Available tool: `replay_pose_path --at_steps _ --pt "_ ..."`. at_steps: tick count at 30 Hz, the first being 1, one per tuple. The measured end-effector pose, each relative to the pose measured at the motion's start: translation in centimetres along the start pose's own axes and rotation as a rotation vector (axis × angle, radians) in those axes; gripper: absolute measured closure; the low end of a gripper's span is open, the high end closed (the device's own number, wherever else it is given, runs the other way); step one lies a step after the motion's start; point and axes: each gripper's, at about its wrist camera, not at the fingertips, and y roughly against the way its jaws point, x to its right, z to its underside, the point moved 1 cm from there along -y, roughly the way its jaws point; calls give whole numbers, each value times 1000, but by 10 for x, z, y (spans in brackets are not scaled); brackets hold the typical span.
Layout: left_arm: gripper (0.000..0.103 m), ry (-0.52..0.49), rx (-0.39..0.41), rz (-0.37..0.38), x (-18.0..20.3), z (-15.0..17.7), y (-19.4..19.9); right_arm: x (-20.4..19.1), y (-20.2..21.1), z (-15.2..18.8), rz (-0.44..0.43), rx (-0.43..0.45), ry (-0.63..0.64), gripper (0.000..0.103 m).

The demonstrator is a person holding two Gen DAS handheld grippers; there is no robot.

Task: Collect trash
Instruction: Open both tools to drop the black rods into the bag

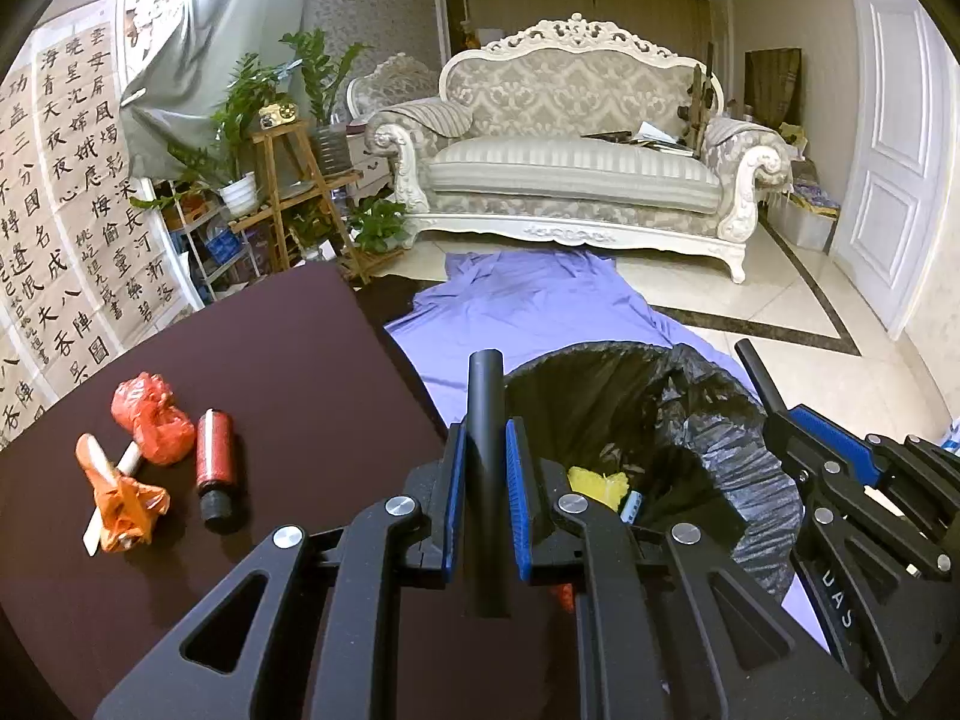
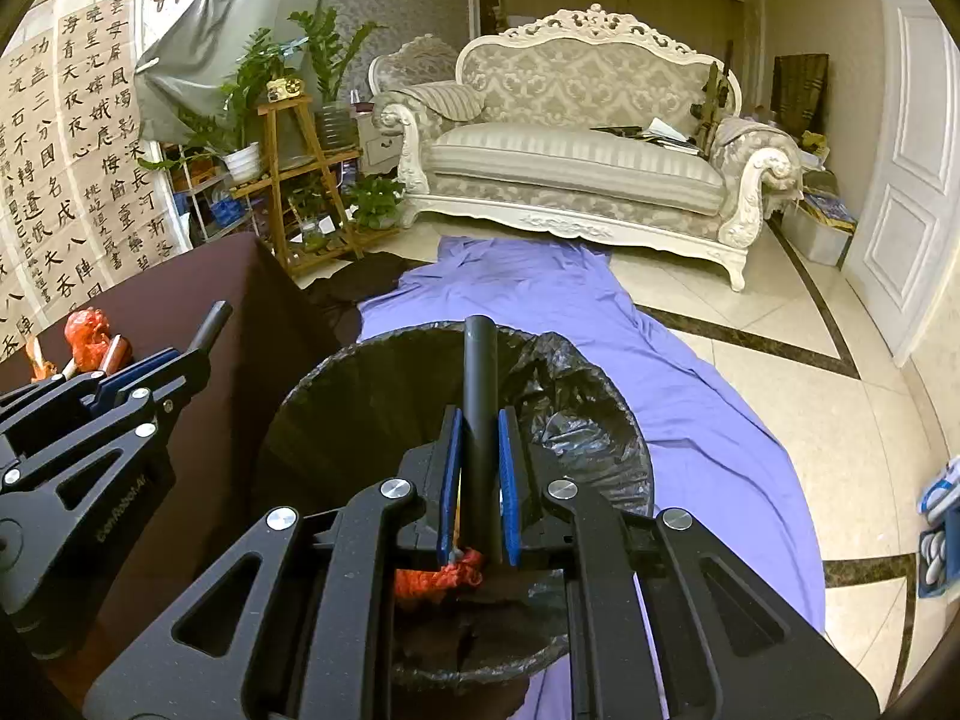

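My left gripper (image 1: 486, 438) is shut on a short black rod (image 1: 485, 396) that stands between its blue pads. It hovers at the edge of the dark brown table (image 1: 270, 360), beside a bin lined with a black bag (image 1: 708, 420). Yellow trash (image 1: 597, 480) lies inside the bin. My right gripper (image 2: 480, 426) is shut on a black rod (image 2: 479, 372) of its own, over the bin (image 2: 372, 396). A red-orange crumpled piece (image 2: 441, 576) shows just under its jaws; whether anything holds it I cannot tell. On the table lie a red crumpled bag (image 1: 153, 420), a red spool (image 1: 215, 468) and an orange wrapper (image 1: 120, 498).
A purple sheet (image 1: 540, 300) covers the floor under the bin. Behind it stand an ornate sofa (image 1: 576, 168), a wooden plant stand (image 1: 288, 192) with potted plants, and a white door (image 1: 888, 150) at the right. A blue-white item (image 2: 939, 516) lies on the tiles.
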Motion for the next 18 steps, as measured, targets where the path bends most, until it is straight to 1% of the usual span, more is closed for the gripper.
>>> replay_pose_path --at_steps 6,7,8,10,12,14,18 --pt "88 7 -17 -7 0 -3 -10 6 -9 0 -2 -13 -18 90" --pt "82 9 -22 -6 0 -2 -12 6 -11 1 -6 -18 -25 89" --pt "72 12 -24 -7 -1 -1 -12 6 -11 2 -8 -21 -29 87" --pt "60 24 -26 -9 -3 -1 -13 6 -12 3 -4 -23 -34 82" --pt "58 33 -21 -9 -5 -2 -11 6 -12 3 -1 -23 -37 80" --pt "49 32 -18 -18 -7 -1 -10 6 -12 3 0 -24 -35 79" --pt "43 54 -20 -31 -16 1 -5 6 -12 3 -3 -25 -35 78"
